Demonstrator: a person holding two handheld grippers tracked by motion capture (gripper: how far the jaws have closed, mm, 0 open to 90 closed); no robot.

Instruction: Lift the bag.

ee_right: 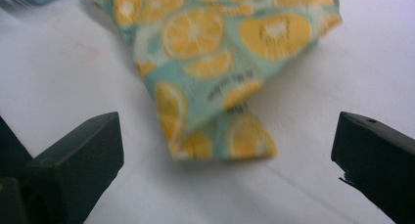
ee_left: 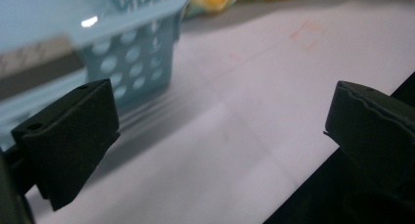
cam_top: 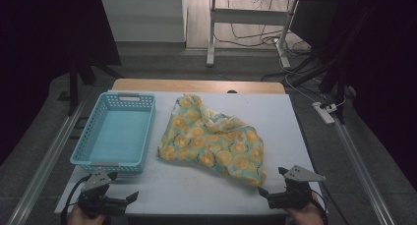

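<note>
cloth with orange-slice print on pale green lies crumpled in the middle of the white table, just right of the blue basket. basket is a perforated plastic one, nothing inside it, long axis running 12 to 6 in the high view. cloth's long axis goes from about 11 to 5, one bunched end up near the far edge, the other corner pointing down at 5 toward my right tongs. my left gripper sits at the near edge at 7 o'clock, just below the basket's near wall, jaws wide apart and holding nothing; in the left gripper view the basket corner is beside the left jaw, not touching. my right gripper is at 5 o'clock on the near edge, jaws spread too, nothing between them. in the right gripper view the cloth's folded corner lies on the table just ahead of the jaws, apart from both. my hands come in low from the bottom, both tongs close to the tabletop.
</note>
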